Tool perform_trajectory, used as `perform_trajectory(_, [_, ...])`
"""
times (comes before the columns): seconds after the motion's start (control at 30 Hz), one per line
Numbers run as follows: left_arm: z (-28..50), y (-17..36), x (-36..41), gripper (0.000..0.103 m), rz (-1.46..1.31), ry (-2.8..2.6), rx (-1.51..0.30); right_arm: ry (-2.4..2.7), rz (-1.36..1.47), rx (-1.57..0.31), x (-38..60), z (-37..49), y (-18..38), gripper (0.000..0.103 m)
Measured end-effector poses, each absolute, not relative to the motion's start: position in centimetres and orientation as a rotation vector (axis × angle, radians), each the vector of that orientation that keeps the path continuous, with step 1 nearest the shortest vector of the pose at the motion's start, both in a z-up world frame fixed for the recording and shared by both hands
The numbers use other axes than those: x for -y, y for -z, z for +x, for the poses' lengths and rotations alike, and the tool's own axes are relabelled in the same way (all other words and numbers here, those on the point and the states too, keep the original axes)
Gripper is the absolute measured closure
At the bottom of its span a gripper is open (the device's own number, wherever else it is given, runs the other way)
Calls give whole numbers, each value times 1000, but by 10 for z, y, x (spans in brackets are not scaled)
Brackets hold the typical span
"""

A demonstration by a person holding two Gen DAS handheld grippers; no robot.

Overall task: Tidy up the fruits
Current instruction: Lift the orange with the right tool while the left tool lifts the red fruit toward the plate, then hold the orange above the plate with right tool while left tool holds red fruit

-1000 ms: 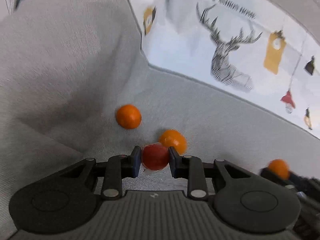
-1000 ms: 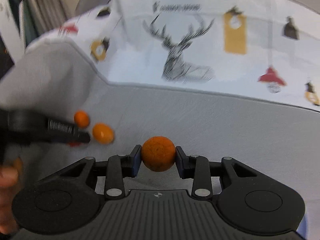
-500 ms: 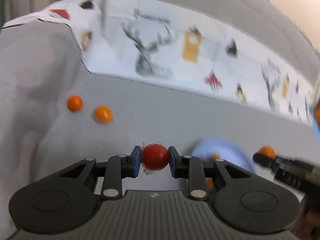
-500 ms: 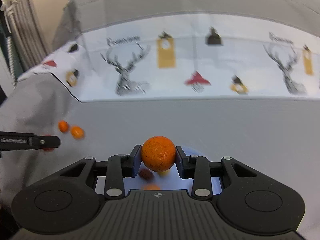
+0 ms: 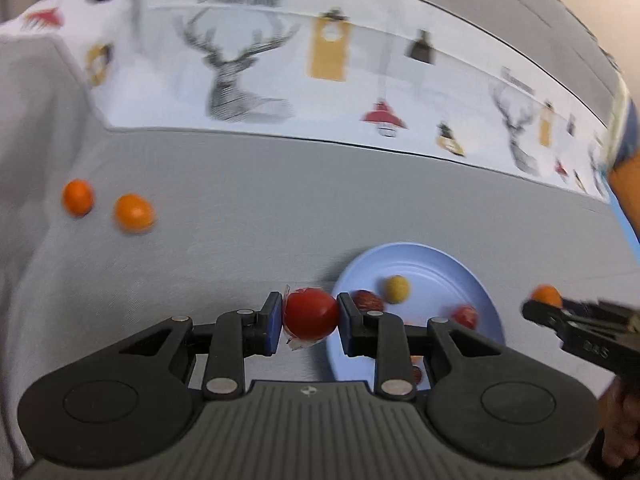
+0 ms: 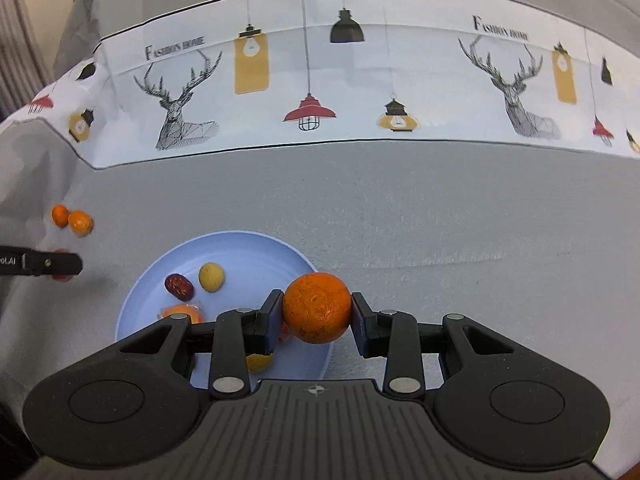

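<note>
A: Left gripper [image 5: 310, 318] clamps the red fruit [image 5: 310, 317], right gripper [image 6: 317, 308] the orange [image 6: 317, 308], both beside the plate [image 6: 256, 248].
B: Release low, over bare plate (they roll), clear of its edge.

Left tongs [image 5: 310, 318] clamped on a round red fruit [image 5: 311, 318] in clear wrapping, round pale-blue plate [image 5: 420, 260] to its right holding small yellow fruit [image 5: 397, 289] and red fruits, two loose orange fruits [image 5: 107, 206] far left on the grey-clothed bench [image 5: 280, 200], right tongs [image 5: 546, 300] gripping small orange fruit [image 5: 545, 294].
</note>
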State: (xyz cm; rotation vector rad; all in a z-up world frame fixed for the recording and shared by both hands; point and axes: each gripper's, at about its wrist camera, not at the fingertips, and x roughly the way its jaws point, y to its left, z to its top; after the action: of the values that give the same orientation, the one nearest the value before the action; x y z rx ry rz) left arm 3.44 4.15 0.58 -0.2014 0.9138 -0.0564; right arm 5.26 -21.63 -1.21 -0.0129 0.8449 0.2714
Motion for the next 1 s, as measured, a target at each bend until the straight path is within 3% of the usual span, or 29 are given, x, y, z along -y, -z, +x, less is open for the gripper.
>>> perform_trajectory(0.3, [23,-3,13,71,39,200,-836,-325,-52,-777,200,49,4,66])
perform_trajectory(1.0, [23,20,36,71,34,400,-952,-366,-72,-747,183,49,3,66])
